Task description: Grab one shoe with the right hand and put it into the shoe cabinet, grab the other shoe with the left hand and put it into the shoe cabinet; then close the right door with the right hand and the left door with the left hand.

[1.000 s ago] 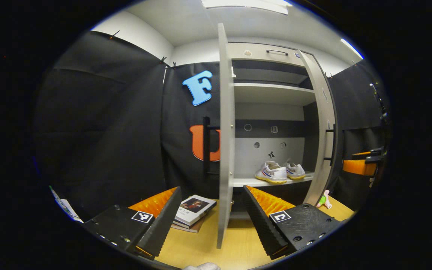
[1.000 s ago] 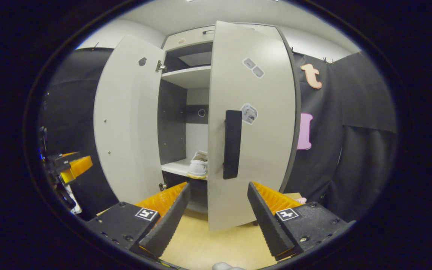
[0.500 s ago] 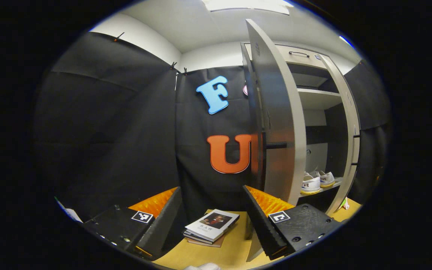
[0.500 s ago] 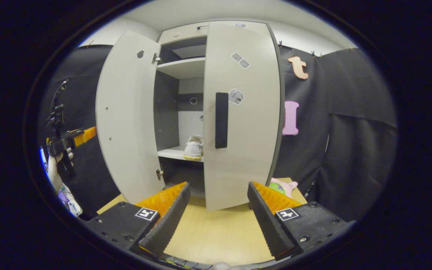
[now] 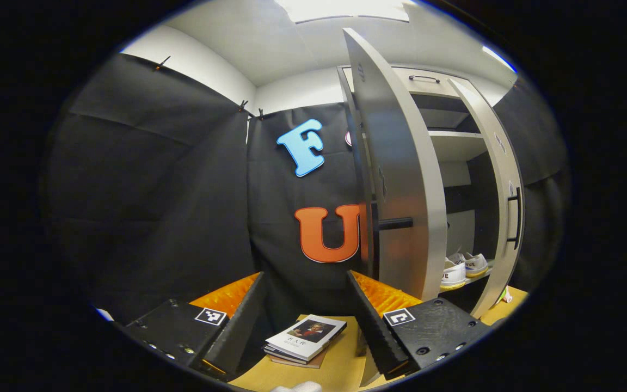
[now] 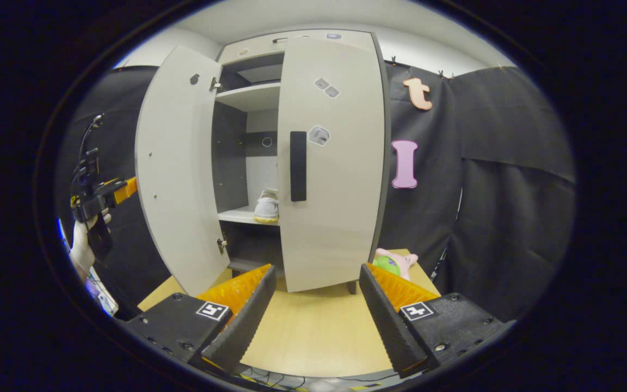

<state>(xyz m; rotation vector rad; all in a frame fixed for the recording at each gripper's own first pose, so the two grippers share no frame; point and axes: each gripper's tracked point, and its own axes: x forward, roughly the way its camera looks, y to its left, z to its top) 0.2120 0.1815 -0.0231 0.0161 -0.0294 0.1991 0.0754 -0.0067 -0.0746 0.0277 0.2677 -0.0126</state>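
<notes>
Inside the cabinet (image 6: 248, 98), on the lower shelf, both shoes (image 5: 463, 267) sit side by side; the right gripper view catches one heel (image 6: 266, 206) past the door edge. Placing looks done; doors remain.

Right door (image 6: 330, 163): looks shut or nearly so, flush with the cabinet front, dark handle (image 6: 297, 166) facing out. Right gripper (image 6: 316, 305) hangs back from it over the table (image 6: 313, 337), fingers spread, holding nothing.

Left door (image 6: 174, 163): wide open. In the left gripper view it stands close and edge-on (image 5: 400, 179), its handle (image 5: 395, 223) jutting sideways. Left gripper (image 5: 305, 313) is at the door's outer side, fingers spread and empty, right finger (image 5: 370, 318) low by the door's bottom edge; contact cannot be judged. From across, the same gripper (image 6: 108, 193) shows in a hand beside the door.

Risks, as judged:
- Pushing near the hinge side gives poor leverage; the door may stall partway.
- A spread finger could snag the handle and drag the door back open.
- A hard swing could bounce off the frame, or jolt the shoes.
- The books (image 5: 305, 338) lie on the table close under the left gripper; a low sweep could knock them.
- If the right door is not fully seated, the left one may not meet it cleanly.
</notes>
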